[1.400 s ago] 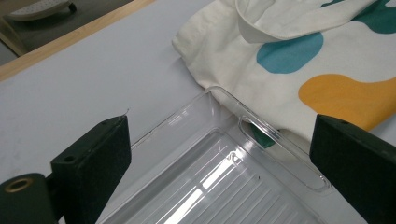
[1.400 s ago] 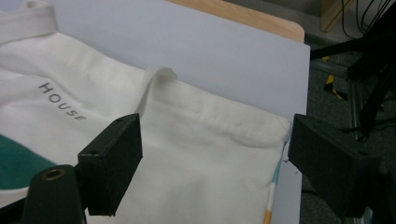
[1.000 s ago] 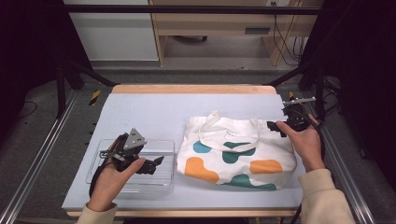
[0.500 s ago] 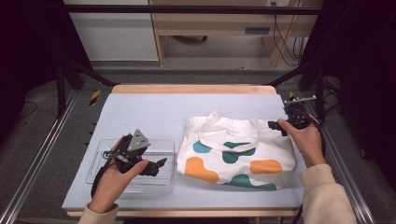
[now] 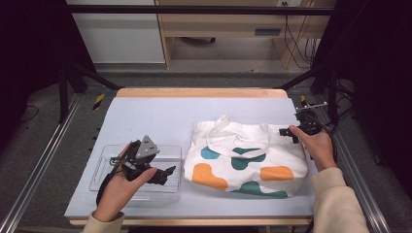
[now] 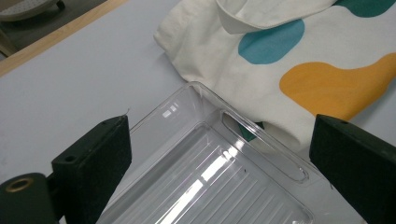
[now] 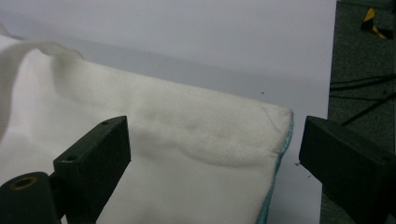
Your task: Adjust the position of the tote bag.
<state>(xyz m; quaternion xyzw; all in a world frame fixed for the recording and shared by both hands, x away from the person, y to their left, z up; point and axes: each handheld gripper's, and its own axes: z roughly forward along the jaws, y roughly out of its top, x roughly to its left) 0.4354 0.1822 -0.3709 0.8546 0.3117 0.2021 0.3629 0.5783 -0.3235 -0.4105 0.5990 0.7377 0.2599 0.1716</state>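
Observation:
A white tote bag point(image 5: 243, 155) with teal and orange blobs lies flat on the right half of the table, its handles folded on top. A clear plastic tray point(image 5: 99, 170) sits just left of it. My left gripper point(image 5: 165, 174) hovers over the tray's right end, jaws wide open and holding nothing. In the left gripper view, the left gripper point(image 6: 219, 154) frames the tray's rim point(image 6: 261, 140), with the bag point(image 6: 280, 60) beyond. My right gripper point(image 5: 285, 132) is at the bag's far right corner. In the right gripper view, the right gripper point(image 7: 210, 158) stands open around that corner of the bag point(image 7: 187, 149).
The table top is a pale grey-blue mat point(image 5: 160, 116) with a wooden far edge point(image 5: 194, 92). Metal frame rails point(image 5: 43, 165) run along both sides. Cables point(image 5: 335, 121) hang off the right edge near my right hand.
My left gripper has drifted slightly toward the near edge over the tray. The right gripper has edged a little closer to the bag's corner. Both stay open.

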